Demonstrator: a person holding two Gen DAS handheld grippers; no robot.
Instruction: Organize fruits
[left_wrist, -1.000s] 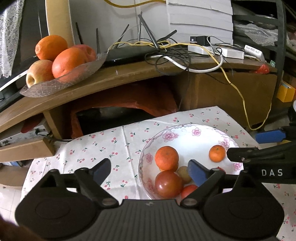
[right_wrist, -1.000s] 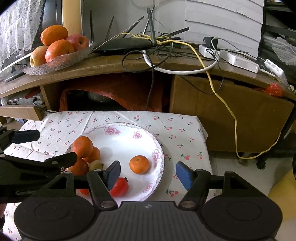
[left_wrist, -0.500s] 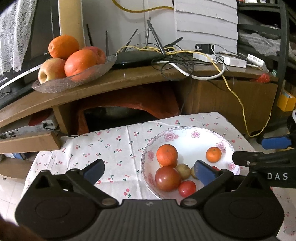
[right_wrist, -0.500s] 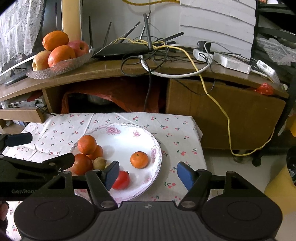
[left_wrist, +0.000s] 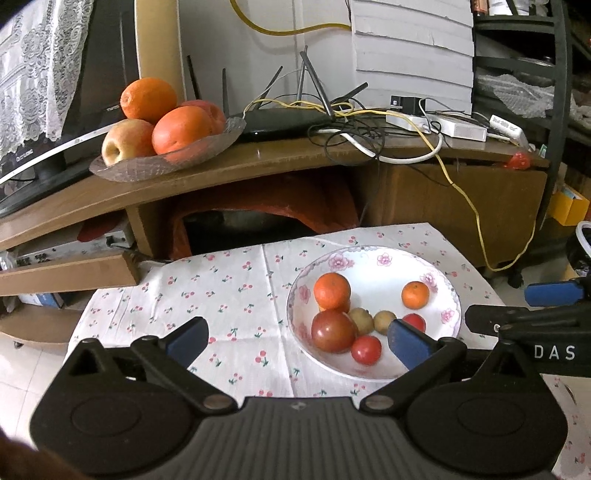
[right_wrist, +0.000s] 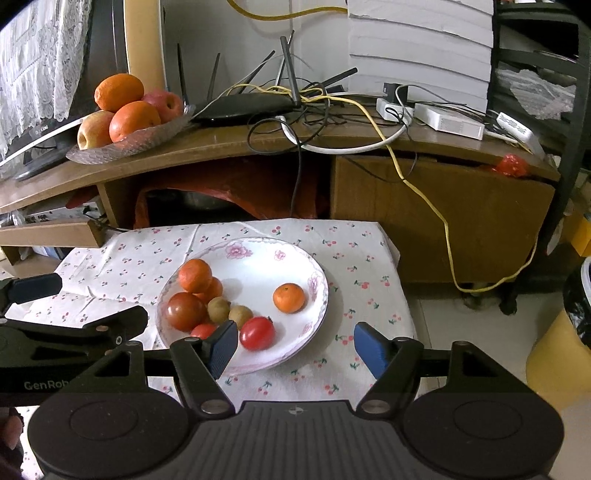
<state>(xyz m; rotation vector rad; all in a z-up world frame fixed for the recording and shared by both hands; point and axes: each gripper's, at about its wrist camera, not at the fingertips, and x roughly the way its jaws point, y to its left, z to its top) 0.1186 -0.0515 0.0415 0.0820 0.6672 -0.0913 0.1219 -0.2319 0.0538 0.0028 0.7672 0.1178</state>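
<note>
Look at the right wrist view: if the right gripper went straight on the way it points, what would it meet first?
Probably the near right rim of the flowered plate, or the cherry-print tablecloth just beside it. The open right gripper holds nothing; the red tomato lies left of that line. Depth is unclear.

wooden shelf (left_wrist: 258, 166) cluttered with cables | pale tiled floor (right_wrist: 461, 325) | lace curtain (left_wrist: 33, 66), perhaps a window

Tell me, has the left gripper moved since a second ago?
Yes. The left gripper has backed away and up: the flowered plate and wooden shelf look smaller and farther.
</note>
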